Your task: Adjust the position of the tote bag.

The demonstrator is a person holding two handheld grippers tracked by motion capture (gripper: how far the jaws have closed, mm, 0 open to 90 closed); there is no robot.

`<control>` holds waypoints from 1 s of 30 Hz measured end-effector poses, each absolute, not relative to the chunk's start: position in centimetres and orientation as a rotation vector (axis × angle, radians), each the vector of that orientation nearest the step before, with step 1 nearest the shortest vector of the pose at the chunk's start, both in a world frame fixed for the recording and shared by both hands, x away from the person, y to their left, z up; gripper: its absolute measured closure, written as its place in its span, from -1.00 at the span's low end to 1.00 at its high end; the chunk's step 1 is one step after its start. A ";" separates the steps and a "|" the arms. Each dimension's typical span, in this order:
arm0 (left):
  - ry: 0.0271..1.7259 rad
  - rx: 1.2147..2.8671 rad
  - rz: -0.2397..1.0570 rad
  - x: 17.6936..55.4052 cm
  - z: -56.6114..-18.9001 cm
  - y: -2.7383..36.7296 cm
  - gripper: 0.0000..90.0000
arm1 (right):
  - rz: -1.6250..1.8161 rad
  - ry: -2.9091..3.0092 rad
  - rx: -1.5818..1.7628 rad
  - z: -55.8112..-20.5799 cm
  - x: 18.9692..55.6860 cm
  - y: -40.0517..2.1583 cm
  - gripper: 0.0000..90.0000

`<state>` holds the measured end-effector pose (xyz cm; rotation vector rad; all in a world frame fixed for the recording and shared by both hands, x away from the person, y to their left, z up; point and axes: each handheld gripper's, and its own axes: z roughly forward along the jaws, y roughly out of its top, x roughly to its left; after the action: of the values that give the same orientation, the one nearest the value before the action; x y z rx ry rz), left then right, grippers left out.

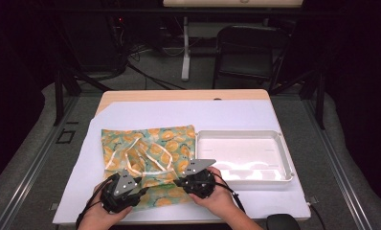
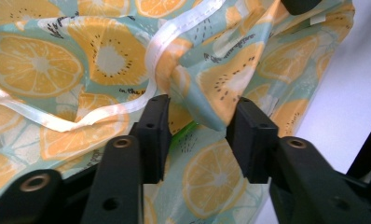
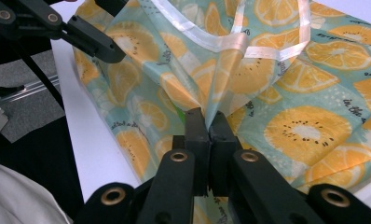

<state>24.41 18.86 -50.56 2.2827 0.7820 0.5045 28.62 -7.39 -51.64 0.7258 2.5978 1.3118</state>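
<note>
Orange-printed bag (image 1: 148, 158) flat on bench (image 1: 188, 115), just left of white tray (image 1: 246, 155). Right gripper (image 3: 207, 123) – fingers pinched tight on a fold of bag fabric. Left gripper (image 2: 200, 128) – fingers part open, a raised fold between them, not yet clamped.

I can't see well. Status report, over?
Right gripper shut on bag. Left gripper open, bag fold between its jaws. Tray beside bag, nothing blocking.

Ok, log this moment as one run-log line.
left gripper: open around a raised fold of the bag | right gripper: shut on bag edge | tray: beside bag
</note>
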 end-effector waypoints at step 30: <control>0.811 2.271 0.488 24.5 -50.1 19.2 1.00 | 1.357 2.585 0.725 -51.7 28.2 -7.8 0.38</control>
<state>24.53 19.15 -50.11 2.2711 0.8112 0.4883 28.20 -7.77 -51.67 0.7247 2.5851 1.3569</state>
